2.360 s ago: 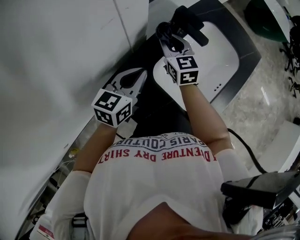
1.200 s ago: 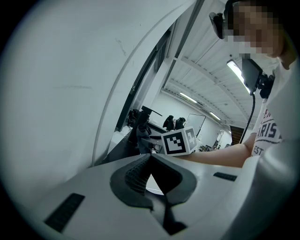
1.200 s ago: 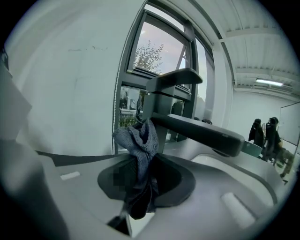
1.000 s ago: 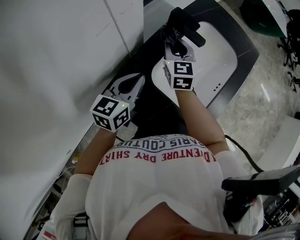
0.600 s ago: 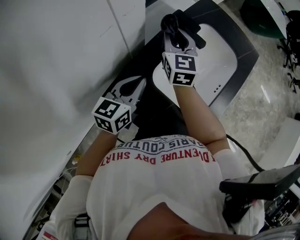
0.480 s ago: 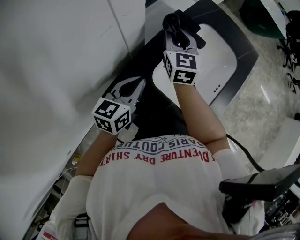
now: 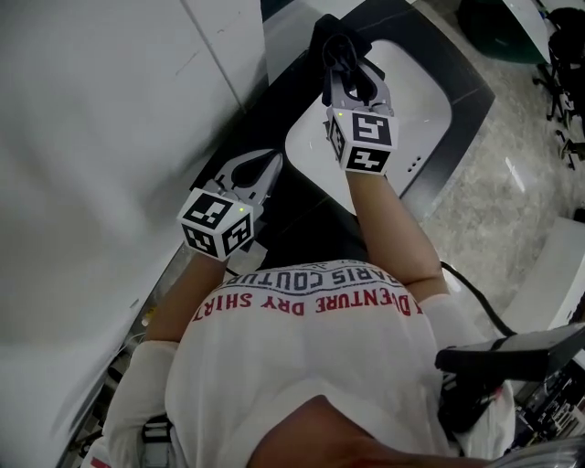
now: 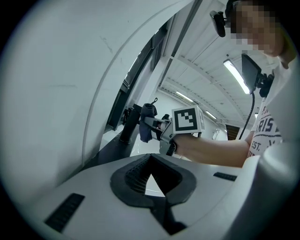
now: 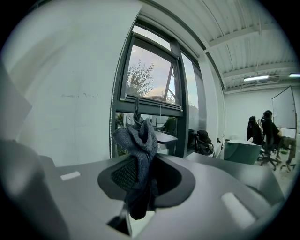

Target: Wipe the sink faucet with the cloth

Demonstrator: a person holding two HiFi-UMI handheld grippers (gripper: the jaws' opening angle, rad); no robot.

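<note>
In the head view my right gripper [image 7: 345, 57] is shut on a dark grey-blue cloth [image 7: 333, 38], bunched against the black faucet [image 7: 319, 27] at the back of the white sink [image 7: 419, 78]. The left gripper view shows the faucet [image 8: 127, 124] as an upright black column with the cloth [image 8: 146, 128] right beside it, held by the right gripper [image 8: 152, 125]. In the right gripper view the cloth [image 9: 138, 140] hangs from the right gripper [image 9: 139, 190], with no faucet in sight. My left gripper [image 7: 274, 157] rests over the black counter, shut and empty; the same left gripper [image 8: 151, 176] points toward the faucet.
A black counter [image 7: 306, 215] surrounds the sink, and a white wall [image 7: 91, 137] runs close along the left. A window [image 9: 150, 79] stands behind the faucet. Grey floor [image 7: 512, 183] lies to the right. Seated people [image 9: 260, 132] are far off at right.
My right gripper has shifted the cloth slightly up and left along the faucet, now covering more of it. The left gripper has stayed where it was.
</note>
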